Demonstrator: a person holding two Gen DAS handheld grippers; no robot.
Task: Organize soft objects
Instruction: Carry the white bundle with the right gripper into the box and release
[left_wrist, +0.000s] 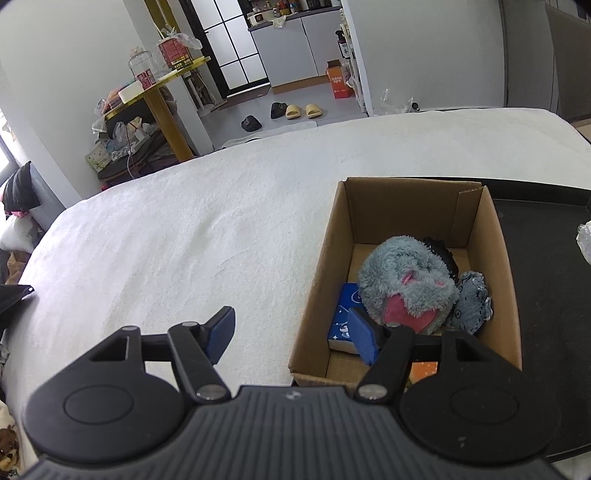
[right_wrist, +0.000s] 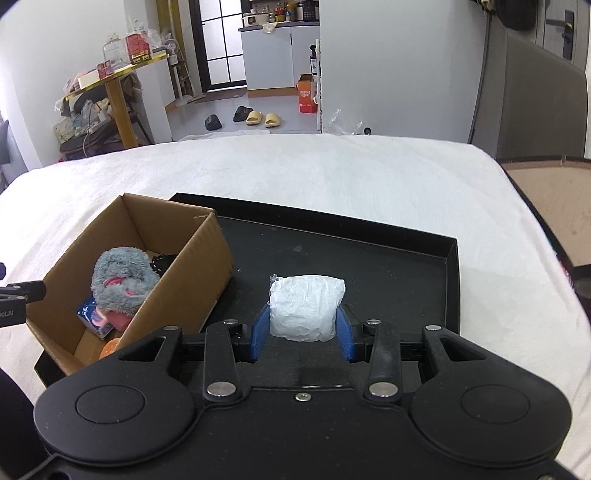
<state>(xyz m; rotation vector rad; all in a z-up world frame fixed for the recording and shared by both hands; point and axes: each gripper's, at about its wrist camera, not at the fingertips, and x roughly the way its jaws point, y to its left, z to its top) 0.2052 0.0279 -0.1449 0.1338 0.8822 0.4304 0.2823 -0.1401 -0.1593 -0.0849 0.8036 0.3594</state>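
In the left wrist view, the left claw (left_wrist: 291, 334) hangs wide apart with nothing between its blue pads (left_wrist: 221, 332); one pad is over the white bed (left_wrist: 184, 221), the other over the near left corner of the box (left_wrist: 325, 258). The cardboard box stands open on the bed, its right side on the black tray (left_wrist: 546, 258). Inside lie a grey plush (left_wrist: 406, 280) with pink patches, a blue packet (left_wrist: 345, 317) at its left against the box wall, a denim piece (left_wrist: 472, 302) at its right, and something black (left_wrist: 441, 253) behind the plush. A white wad (left_wrist: 585, 240) shows at the right edge on the tray.

In the right wrist view, the box (right_wrist: 199, 273) sits at the tray's left end, with the plush (right_wrist: 122, 280), packet (right_wrist: 90, 314) and an orange thing (right_wrist: 110, 345) in it. Right of the box, the wad (right_wrist: 304, 308), crinkled white material, rests on the tray (right_wrist: 406, 266). The right claw (right_wrist: 303, 332) is spread about the wad's width, a pad (right_wrist: 260, 332) at each side; whether the pads touch it I cannot tell.
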